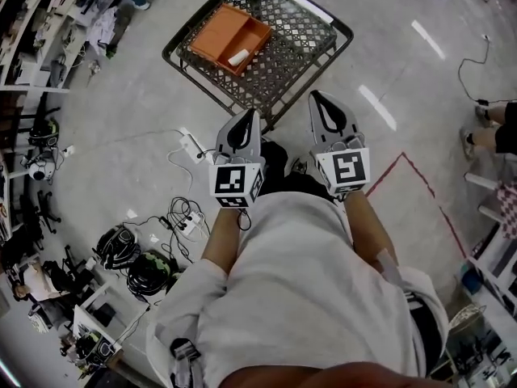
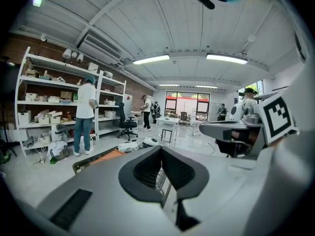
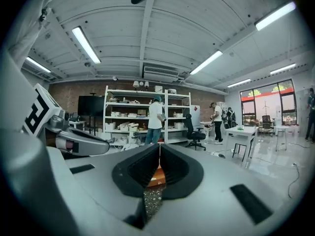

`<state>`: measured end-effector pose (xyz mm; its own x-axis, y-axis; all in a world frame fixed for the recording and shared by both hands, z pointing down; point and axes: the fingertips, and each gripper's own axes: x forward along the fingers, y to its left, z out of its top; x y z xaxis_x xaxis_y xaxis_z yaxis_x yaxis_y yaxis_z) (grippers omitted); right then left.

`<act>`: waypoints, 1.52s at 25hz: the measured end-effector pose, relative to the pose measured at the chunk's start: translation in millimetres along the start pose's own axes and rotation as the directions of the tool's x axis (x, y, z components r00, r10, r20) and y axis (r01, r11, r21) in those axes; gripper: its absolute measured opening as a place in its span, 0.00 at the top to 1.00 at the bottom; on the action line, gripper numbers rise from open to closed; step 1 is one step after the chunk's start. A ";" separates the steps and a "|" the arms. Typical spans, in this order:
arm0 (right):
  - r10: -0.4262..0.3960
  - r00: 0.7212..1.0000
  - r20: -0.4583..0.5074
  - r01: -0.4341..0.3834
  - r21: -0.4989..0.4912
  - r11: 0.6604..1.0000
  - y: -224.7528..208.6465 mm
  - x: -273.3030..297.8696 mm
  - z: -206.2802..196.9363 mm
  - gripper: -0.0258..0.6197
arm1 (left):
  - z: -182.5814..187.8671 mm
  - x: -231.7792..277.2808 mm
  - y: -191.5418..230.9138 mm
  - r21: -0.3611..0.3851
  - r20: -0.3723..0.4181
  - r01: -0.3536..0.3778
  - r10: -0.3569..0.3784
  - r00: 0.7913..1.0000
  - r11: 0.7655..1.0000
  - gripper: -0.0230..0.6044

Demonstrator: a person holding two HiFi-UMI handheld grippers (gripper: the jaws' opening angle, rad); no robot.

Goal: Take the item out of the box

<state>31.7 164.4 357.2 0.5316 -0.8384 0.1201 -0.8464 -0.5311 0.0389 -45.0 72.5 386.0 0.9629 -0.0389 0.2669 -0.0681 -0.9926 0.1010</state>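
While left gripper [image 1: 244, 126] and right gripper [image 1: 321, 107] are clenched empty, a small white item [image 1: 238, 56], possibly plastic, lies inside the rectangular orange box [image 1: 212, 37] by the wire-mesh table [image 1: 303, 39]'s left edge.

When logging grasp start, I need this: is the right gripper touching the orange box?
Apart. The head view shows the right gripper, jaws shut, held short of the orange box, with mesh table between them.
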 end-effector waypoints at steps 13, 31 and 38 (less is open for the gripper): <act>0.183 0.973 -0.138 -0.203 -0.154 0.967 35.0 152.2 16.4 0.95 | 14.6 54.3 139.0 -0.103 -0.008 -0.100 0.100 0.995 0.990 0.95; 0.470 0.815 -0.340 -0.554 -0.214 0.805 58.2 289.6 -24.6 0.95 | -22.1 98.9 248.6 -0.239 -0.120 -0.347 0.327 0.937 0.907 0.95; 0.633 0.678 -0.373 -0.724 -0.185 0.665 41.6 335.7 -45.2 0.95 | -39.2 126.1 249.7 -0.275 -0.221 -0.534 0.488 0.844 0.799 0.95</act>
<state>173.6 -133.6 444.0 -0.1875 -0.8590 0.4765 -0.9533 0.2761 0.1225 49.2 -175.7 482.4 0.7222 -0.4917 0.4865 -0.6406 -0.7408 0.2022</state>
